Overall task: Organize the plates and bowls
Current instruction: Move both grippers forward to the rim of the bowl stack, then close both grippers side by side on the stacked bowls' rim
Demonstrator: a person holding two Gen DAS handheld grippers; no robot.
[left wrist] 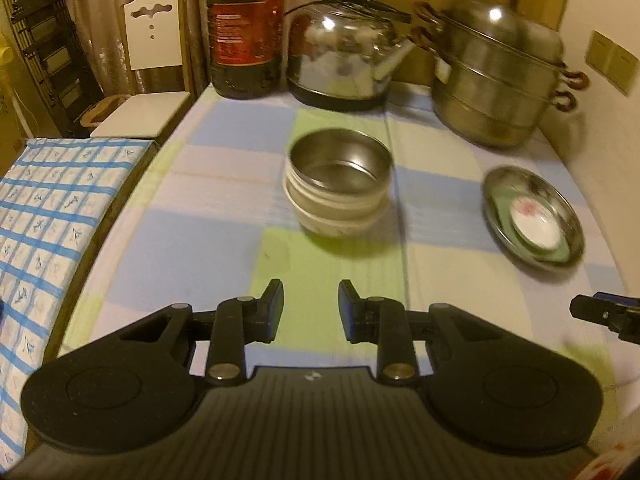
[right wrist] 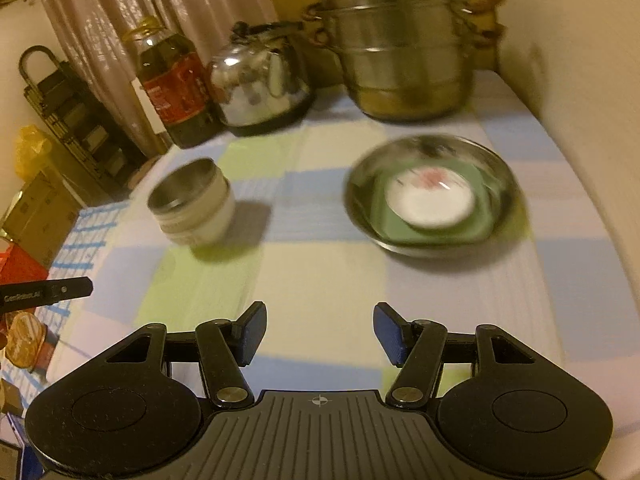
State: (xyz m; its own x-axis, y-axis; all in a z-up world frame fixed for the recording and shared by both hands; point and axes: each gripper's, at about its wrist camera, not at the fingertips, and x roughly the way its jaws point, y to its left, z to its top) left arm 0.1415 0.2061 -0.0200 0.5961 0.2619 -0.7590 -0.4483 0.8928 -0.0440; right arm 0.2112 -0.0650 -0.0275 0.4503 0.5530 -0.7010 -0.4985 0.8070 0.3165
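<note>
Although motion blur softens much of the left wrist view, a steel bowl (left wrist: 339, 165) nested in stacked white bowls (left wrist: 335, 209) is seen at the middle of the checked tablecloth (left wrist: 224, 200), well ahead of the left gripper (left wrist: 311, 309), whose jaws are held narrowly apart over bare cloth with nothing between them. To the right, near the table's edge, a steel plate (left wrist: 534, 216) carrying a green dish (left wrist: 505, 204) and a small white saucer (left wrist: 534, 220) is shown; the saucer's pattern cannot be made out. Along the back, an oil bottle (left wrist: 245, 32), cut off at the top, a kettle (left wrist: 346, 50) and a tiered steamer pot (left wrist: 502, 74) are lined up, and only a tip of the right gripper (left wrist: 604, 312) is caught at the frame's right edge. In the right wrist view, more heavily blurred, the right gripper (right wrist: 319, 334) is seen with jaws moderately wide and empty above open cloth, the steel plate (right wrist: 434, 208) ahead and to its right, the stacked bowls (right wrist: 192, 204) to the left near the table's edge, and a wall (right wrist: 580, 100) close along the right side.
</note>
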